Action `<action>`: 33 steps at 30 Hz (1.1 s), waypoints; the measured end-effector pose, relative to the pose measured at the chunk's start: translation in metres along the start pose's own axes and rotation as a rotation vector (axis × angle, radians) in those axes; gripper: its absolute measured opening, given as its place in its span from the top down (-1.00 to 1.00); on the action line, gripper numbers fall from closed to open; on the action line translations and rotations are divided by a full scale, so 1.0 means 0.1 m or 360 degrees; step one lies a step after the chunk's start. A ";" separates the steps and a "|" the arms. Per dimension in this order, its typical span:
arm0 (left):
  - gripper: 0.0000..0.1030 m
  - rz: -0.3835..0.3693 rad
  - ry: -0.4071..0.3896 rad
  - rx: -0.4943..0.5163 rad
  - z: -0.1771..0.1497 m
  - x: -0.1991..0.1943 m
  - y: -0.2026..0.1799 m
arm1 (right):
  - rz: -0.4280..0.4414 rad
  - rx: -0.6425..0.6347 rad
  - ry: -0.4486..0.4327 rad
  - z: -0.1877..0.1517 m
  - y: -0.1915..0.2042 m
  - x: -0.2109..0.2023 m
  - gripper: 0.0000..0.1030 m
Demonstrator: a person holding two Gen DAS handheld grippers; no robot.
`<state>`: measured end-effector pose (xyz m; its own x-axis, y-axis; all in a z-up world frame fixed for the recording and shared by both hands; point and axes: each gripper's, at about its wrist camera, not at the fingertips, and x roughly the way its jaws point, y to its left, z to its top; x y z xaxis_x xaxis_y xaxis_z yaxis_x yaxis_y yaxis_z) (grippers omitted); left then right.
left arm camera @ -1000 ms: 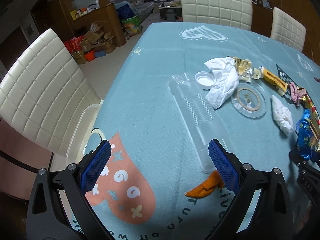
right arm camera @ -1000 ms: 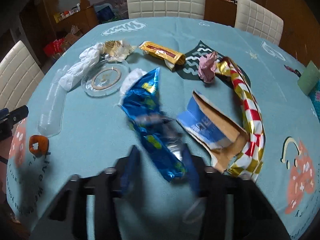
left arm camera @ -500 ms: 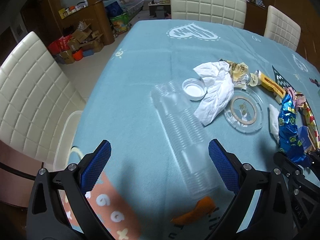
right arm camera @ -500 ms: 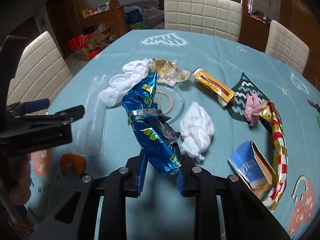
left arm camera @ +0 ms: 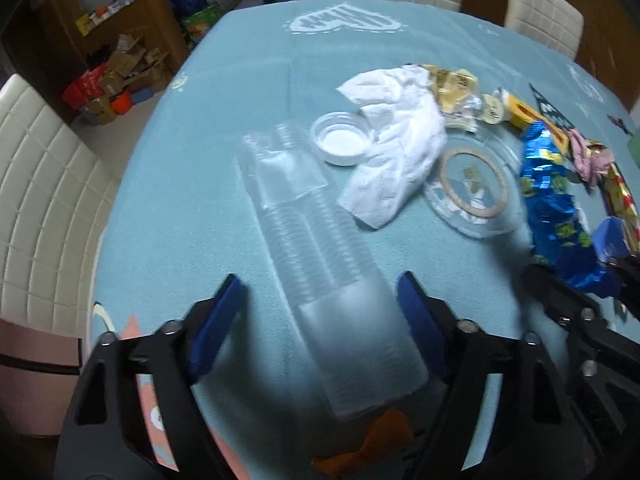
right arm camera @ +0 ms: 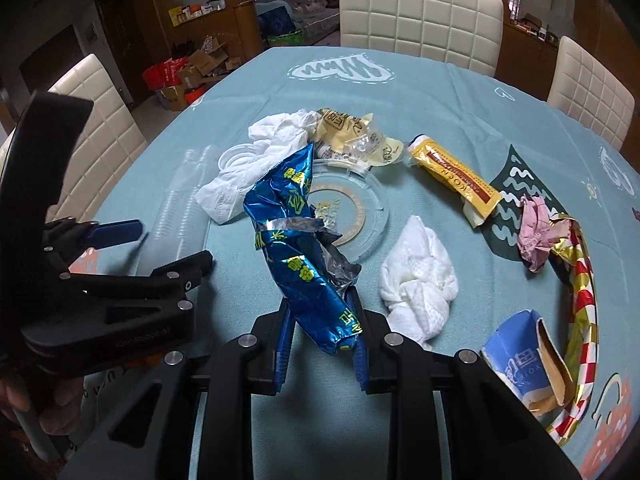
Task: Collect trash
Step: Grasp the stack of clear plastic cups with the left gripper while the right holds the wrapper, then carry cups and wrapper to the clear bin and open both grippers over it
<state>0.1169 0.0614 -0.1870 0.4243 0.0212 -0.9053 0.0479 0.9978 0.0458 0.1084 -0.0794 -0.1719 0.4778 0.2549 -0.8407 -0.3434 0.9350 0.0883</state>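
Left tool [left arm camera: 320, 312] has come down and forward over the clear cup stack [left arm camera: 320, 248] lying on the counter [left arm camera: 240, 80]; a second ago its jaws stood wide and short of the stack, now they are closing with the stack's near end between the pads, not yet pressed; judged: the pickup is about to begin. Right tool [right arm camera: 322, 336] is clamped on the blue foil wrapper [right arm camera: 298, 232], now lifted clear of the counter; other trash lies around the glass dish [right arm camera: 372, 216].

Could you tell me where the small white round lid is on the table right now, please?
In the left wrist view the white lid lies on the teal tablecloth, touching the crumpled white tissue on its right, just beyond the stack of clear cups.
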 end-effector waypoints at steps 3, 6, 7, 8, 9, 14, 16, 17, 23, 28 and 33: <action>-0.10 0.0020 -0.0009 0.0032 -0.01 -0.04 -0.04 | 0.0007 -0.0016 -0.0003 0.01 0.06 -0.01 0.52; -0.02 0.0012 -0.0026 0.0018 -0.06 -0.10 -0.01 | 0.0009 -0.0036 -0.0025 0.02 0.10 -0.05 0.52; 0.01 0.0010 -0.0034 0.0015 -0.07 -0.13 0.00 | 0.0008 -0.0046 -0.0033 0.02 0.11 -0.08 0.52; 0.07 0.0015 -0.0051 0.0011 -0.08 -0.17 0.01 | 0.0007 -0.0053 -0.0038 0.02 0.13 -0.10 0.52; 0.07 0.0020 -0.0062 0.0009 -0.10 -0.21 0.02 | 0.0007 -0.0061 -0.0041 0.01 0.15 -0.12 0.52; 0.12 0.0040 -0.0131 -0.0025 -0.17 -0.41 0.07 | 0.0011 -0.0080 -0.0060 -0.03 0.22 -0.21 0.52; 0.12 0.0050 -0.0156 -0.0030 -0.21 -0.49 0.10 | 0.0021 -0.0088 -0.0068 -0.05 0.27 -0.25 0.52; 0.13 0.0050 -0.0172 -0.0029 -0.25 -0.55 0.11 | 0.0027 -0.0092 -0.0070 -0.06 0.29 -0.27 0.52; 0.15 0.0082 -0.0262 -0.0097 -0.42 -0.80 0.23 | 0.0061 -0.0171 -0.0096 -0.13 0.50 -0.40 0.52; 0.15 0.0124 -0.0313 -0.0171 -0.54 -0.99 0.40 | 0.0094 -0.0248 -0.0115 -0.16 0.66 -0.49 0.52; 0.15 0.0178 -0.0336 -0.0235 -0.62 -1.11 0.51 | 0.0141 -0.0317 -0.0133 -0.14 0.82 -0.54 0.52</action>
<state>0.0157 0.1142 -0.1104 0.5991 0.1335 -0.7895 -0.1357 0.9887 0.0642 0.0432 -0.0200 -0.1272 0.5012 0.3612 -0.7864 -0.5360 0.8430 0.0456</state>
